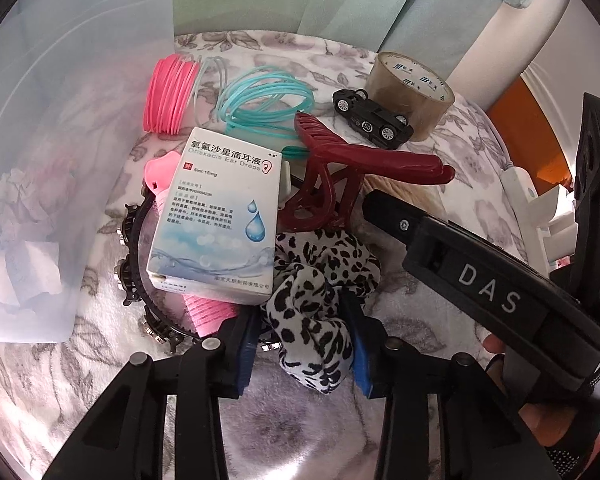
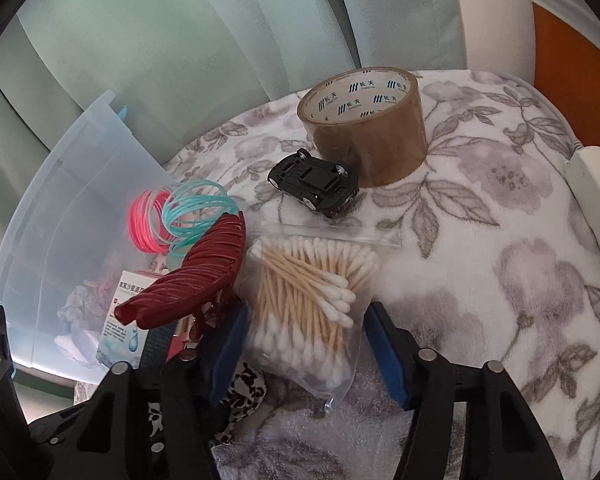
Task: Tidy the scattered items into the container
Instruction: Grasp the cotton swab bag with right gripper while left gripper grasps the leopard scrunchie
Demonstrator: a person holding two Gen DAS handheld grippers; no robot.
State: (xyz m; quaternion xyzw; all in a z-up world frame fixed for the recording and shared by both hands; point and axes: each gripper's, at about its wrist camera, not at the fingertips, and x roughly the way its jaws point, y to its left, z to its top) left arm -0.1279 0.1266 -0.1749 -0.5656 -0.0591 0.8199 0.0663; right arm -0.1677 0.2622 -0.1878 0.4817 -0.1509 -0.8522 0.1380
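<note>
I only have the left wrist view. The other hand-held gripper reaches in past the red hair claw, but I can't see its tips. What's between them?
Observer: A clear zip bag of cotton swabs lies between the right hand-held gripper's blue pads. The jaws are open.
Operator: Is anything crowding the bag?
Observer: The red hair claw lies close along its left edge. I can't tell if they touch.
Operator: And the far side?
Observer: The toy car sits just beyond the bag's zip edge.
</note>
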